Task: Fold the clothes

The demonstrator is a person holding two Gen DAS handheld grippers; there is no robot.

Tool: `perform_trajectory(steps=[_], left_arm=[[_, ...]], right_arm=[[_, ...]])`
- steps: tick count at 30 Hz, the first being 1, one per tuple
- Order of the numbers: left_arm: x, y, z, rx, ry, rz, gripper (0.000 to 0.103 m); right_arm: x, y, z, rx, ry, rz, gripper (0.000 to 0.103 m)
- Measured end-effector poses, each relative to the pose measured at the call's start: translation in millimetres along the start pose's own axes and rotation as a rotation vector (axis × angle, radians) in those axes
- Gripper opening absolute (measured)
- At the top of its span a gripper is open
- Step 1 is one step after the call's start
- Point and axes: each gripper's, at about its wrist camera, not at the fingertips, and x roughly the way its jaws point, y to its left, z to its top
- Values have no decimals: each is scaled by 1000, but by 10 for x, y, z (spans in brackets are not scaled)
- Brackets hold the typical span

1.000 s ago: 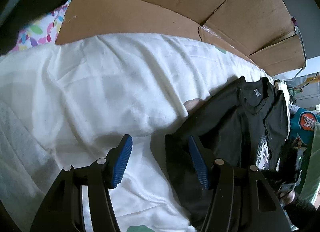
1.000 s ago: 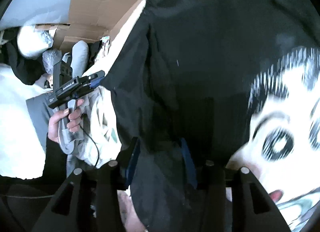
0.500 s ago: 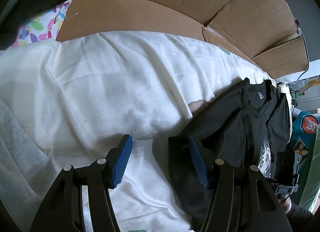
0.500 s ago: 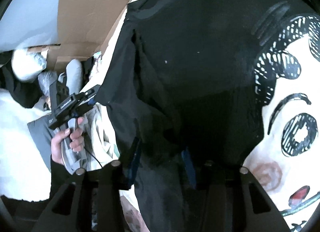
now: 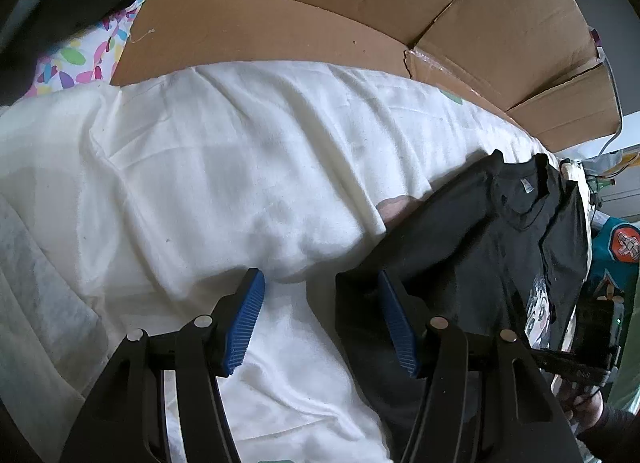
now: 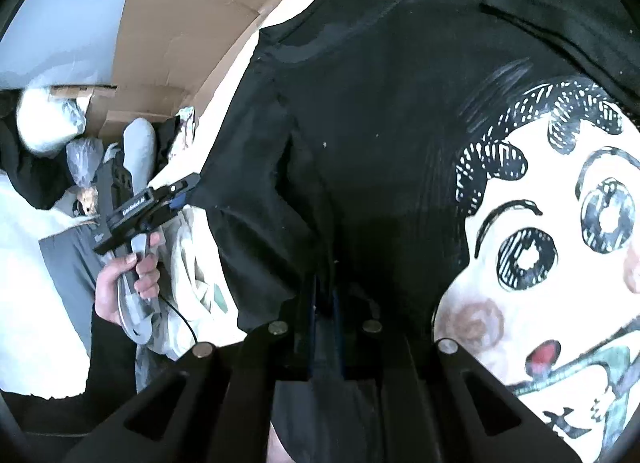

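Item: left tongs (image 5: 320,323) — spread wide, blue pads apart, nothing between them; they hover low over the white bedsheet (image 5: 208,183), the right pad at a sleeve edge of the black T-shirt (image 5: 480,247).
Item: black T-shirt — lies front-up on the bed, collar toward the cardboard wall (image 5: 280,15), one side rucked.
Item: right tongs (image 6: 325,303) — pressed together on a pinch of shirt fabric beside the cartoon print (image 6: 560,263).
Handling note, as judgement: take the sleeve hem squarely, keep both grips level, so the fold falls without drag.
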Motion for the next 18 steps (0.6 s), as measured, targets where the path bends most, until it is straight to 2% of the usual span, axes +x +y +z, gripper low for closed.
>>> perform_trajectory(steps=[7, 12, 15, 18], left_arm=[[-14, -15, 5, 2, -4, -4, 59], [-49, -41, 37, 5, -9, -20, 59], [-90, -65, 56, 11, -12, -30, 59], [-126, -89, 73, 16, -13, -42, 59]], right_arm=[[-72, 44, -203, -58, 4, -69, 7], [56, -124, -366, -39, 40, -114, 7], [88, -169, -444, -41, 62, -125, 12], [59, -143, -458, -67, 70, -128, 23]])
